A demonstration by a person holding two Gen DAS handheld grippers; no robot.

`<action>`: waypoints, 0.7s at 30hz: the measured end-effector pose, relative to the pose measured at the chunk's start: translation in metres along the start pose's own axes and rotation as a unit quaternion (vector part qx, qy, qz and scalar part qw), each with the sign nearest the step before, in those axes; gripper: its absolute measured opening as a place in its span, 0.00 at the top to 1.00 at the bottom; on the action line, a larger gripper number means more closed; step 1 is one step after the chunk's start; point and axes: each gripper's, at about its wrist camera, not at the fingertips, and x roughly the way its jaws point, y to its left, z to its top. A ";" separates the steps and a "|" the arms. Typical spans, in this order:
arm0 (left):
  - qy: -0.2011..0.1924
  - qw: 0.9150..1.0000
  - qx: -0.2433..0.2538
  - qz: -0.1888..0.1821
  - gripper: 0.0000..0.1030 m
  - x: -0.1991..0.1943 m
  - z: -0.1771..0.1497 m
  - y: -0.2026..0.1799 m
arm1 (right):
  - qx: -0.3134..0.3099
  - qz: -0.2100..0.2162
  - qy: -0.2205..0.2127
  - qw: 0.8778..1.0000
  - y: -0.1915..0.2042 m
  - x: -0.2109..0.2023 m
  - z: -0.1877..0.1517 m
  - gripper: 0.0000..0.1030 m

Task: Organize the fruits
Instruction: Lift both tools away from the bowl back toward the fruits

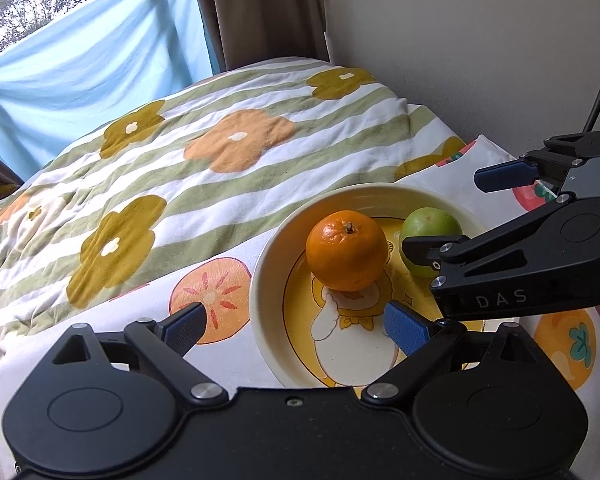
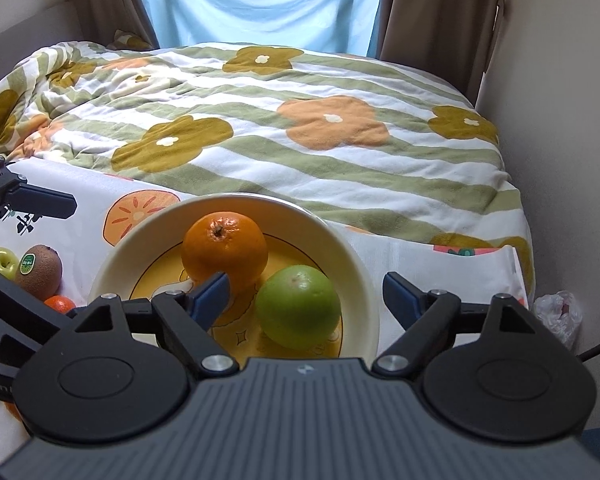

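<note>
A cream bowl (image 1: 266, 280) with a yellow cartoon bottom sits on the bed and holds an orange (image 1: 346, 250) and a green fruit (image 1: 430, 224). The bowl (image 2: 356, 264), orange (image 2: 225, 252) and green fruit (image 2: 298, 307) also show in the right wrist view. My left gripper (image 1: 296, 326) is open and empty, straddling the bowl's near left rim. My right gripper (image 2: 306, 294) is open and empty, with the green fruit between its fingers; it shows in the left wrist view (image 1: 448, 212). A kiwi (image 2: 39, 271), a small green apple (image 2: 2, 262) and a small orange fruit (image 2: 60, 304) lie left of the bowl.
The bowl rests on a white cloth with persimmon prints (image 2: 140, 210) over a striped flower quilt (image 2: 300, 120). A wall (image 1: 480, 40) is close on the right. Curtains (image 2: 260, 0) hang behind the bed. A plastic bag (image 2: 560, 316) lies past the bed's right edge.
</note>
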 end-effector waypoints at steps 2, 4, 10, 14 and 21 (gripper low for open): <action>-0.005 1.000 0.000 0.004 0.05 -0.007 0.000 -0.002 | 0.006 -0.003 -0.002 1.000 -0.002 -0.009 0.003 0.04; -0.011 1.000 -0.002 0.008 0.05 -0.015 -0.001 -0.004 | 0.012 -0.002 -0.006 1.000 -0.004 -0.018 0.004 0.04; -0.028 0.999 -0.011 0.028 0.05 -0.047 -0.004 -0.010 | 0.032 0.007 -0.020 0.999 -0.007 -0.052 0.005 0.00; -0.045 0.998 -0.032 0.044 0.05 -0.076 -0.014 -0.010 | 0.041 0.001 -0.047 0.998 -0.005 -0.084 -0.001 0.00; -0.080 0.991 -0.072 0.079 0.01 -0.134 -0.041 -0.018 | 0.041 0.003 -0.065 0.997 0.004 -0.138 -0.017 0.00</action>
